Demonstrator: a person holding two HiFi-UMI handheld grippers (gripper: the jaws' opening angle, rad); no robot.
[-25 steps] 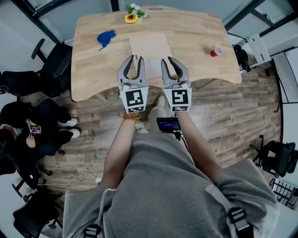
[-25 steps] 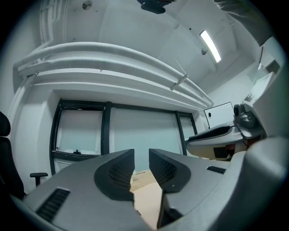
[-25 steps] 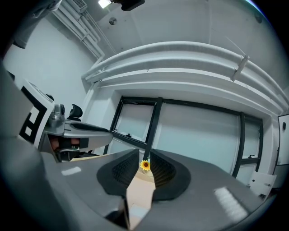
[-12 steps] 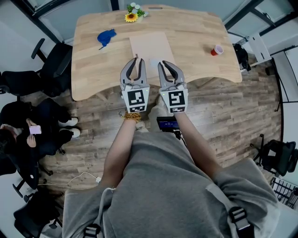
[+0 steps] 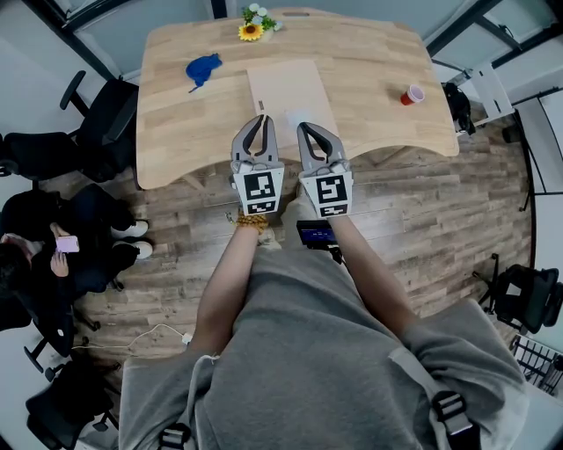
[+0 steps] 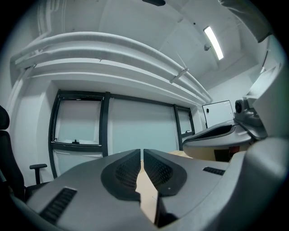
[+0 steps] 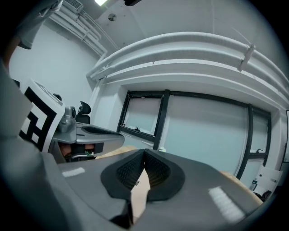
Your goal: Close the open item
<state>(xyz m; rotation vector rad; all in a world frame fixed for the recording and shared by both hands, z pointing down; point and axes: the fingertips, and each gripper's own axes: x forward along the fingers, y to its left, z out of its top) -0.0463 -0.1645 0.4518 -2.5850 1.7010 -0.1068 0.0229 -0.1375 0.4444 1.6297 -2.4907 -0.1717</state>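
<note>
A flat tan rectangular item [image 5: 286,86] lies in the middle of the wooden table [image 5: 369,61]; what kind of item it is I cannot tell. Both grippers hover level side by side over the table's near edge, just short of the item. My left gripper [image 5: 261,119] [image 6: 141,155] has just been closing; only a hairline slit is left between its pads, with nothing in it. My right gripper [image 5: 304,128] [image 7: 144,154] has its tips touching and holds nothing. Each gripper view shows the other gripper alongside.
A blue cloth [image 5: 201,69] lies at the table's back left, a flower bunch [image 5: 253,24] at the back edge, a red cup [image 5: 411,95] to the right. Black chairs [image 5: 97,123] stand left of the table. A seated person [image 5: 53,250] is at the left.
Both grippers' jaws went from clearly apart to closed. The two hands drew closer together and sank a little by the table's near edge.
</note>
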